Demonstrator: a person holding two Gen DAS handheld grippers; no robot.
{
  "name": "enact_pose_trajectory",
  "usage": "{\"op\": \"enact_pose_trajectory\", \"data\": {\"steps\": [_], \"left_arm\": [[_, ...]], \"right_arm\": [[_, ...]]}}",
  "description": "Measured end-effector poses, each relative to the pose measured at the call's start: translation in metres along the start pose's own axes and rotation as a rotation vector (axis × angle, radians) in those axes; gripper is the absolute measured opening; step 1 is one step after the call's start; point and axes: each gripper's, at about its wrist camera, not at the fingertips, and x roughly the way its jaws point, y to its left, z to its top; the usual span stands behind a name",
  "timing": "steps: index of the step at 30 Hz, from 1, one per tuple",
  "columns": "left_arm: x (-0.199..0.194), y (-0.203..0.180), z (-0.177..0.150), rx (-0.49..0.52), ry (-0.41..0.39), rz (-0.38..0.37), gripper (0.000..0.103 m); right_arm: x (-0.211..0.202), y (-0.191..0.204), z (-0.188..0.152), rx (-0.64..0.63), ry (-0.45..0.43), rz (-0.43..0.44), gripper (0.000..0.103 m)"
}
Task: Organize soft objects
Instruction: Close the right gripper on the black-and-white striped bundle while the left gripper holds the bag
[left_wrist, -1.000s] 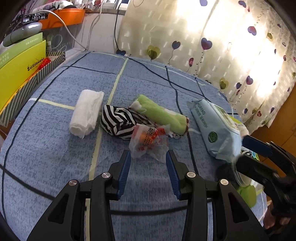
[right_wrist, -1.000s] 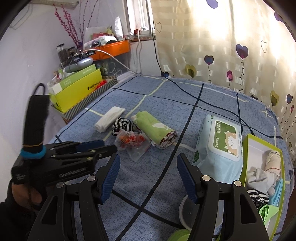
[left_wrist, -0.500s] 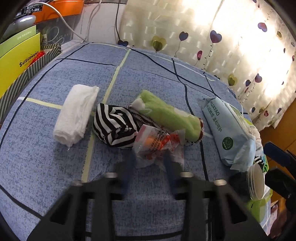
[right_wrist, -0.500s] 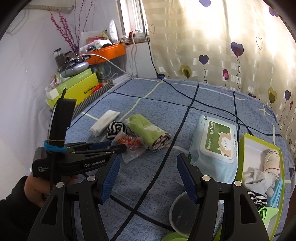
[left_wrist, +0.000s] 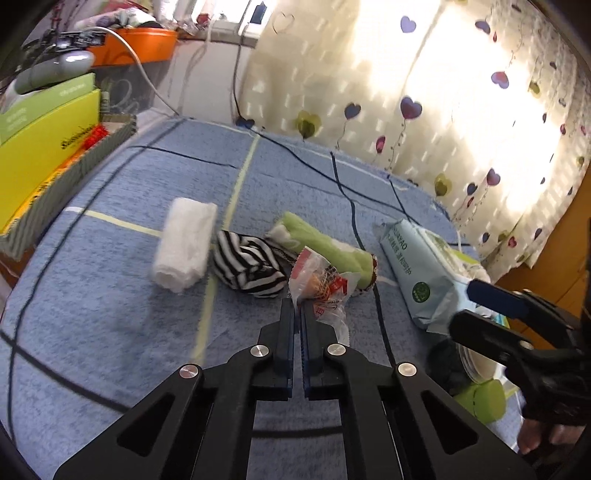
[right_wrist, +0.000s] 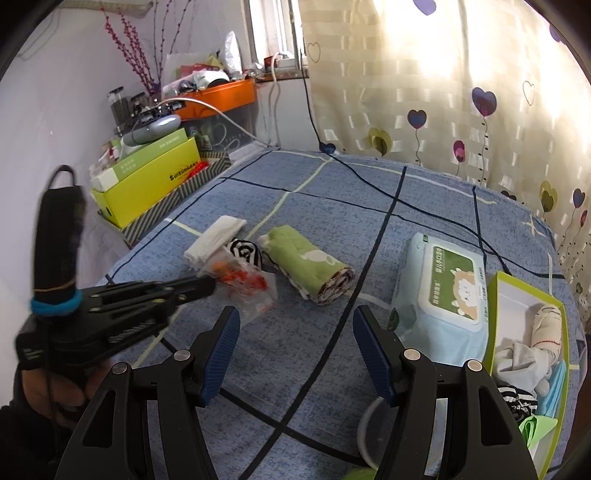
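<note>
On the blue bedcover (left_wrist: 110, 295) lie a white rolled towel (left_wrist: 184, 243), a black-and-white striped cloth (left_wrist: 247, 264) and a green rolled towel (left_wrist: 325, 247). My left gripper (left_wrist: 298, 306) is shut on the near edge of a clear plastic bag (left_wrist: 317, 280) with orange and red contents. From the right wrist view, the left gripper (right_wrist: 207, 286) pinches that bag (right_wrist: 247, 284) beside the green towel (right_wrist: 306, 264). My right gripper (right_wrist: 295, 314) hangs open over bare cover, holding nothing. It also shows at the right edge of the left wrist view (left_wrist: 469, 304).
A wet-wipes pack (right_wrist: 443, 288) lies right of the towels. A green open box (right_wrist: 495, 295) with socks and cloths sits at the bed's right edge. A round clear tub (left_wrist: 476, 362) is near it. Yellow boxes (right_wrist: 147, 188) line the left side; a black cable (right_wrist: 369, 184) crosses the bed.
My left gripper went from wide open to shut on the plastic bag, whose top now stands up off the cover. The right gripper has stayed put and open.
</note>
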Motion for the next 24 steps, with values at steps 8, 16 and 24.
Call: {"op": "enact_pose_trajectory", "data": {"steps": [8,16,24], "left_arm": [[-0.028,0.034,-0.005,-0.038,-0.039,0.041,0.002],[-0.043,0.067,-0.006,-0.076,-0.079,0.072,0.002],[-0.047,0.095,-0.007,-0.124,-0.085,0.076,0.002]], "right_arm": [[0.031,0.027,0.011,-0.021,0.039,0.040,0.064],[0.077,0.048,0.023,-0.010,0.089,0.072,0.064],[0.125,0.056,0.036,0.036,0.132,0.081,0.056]]}}
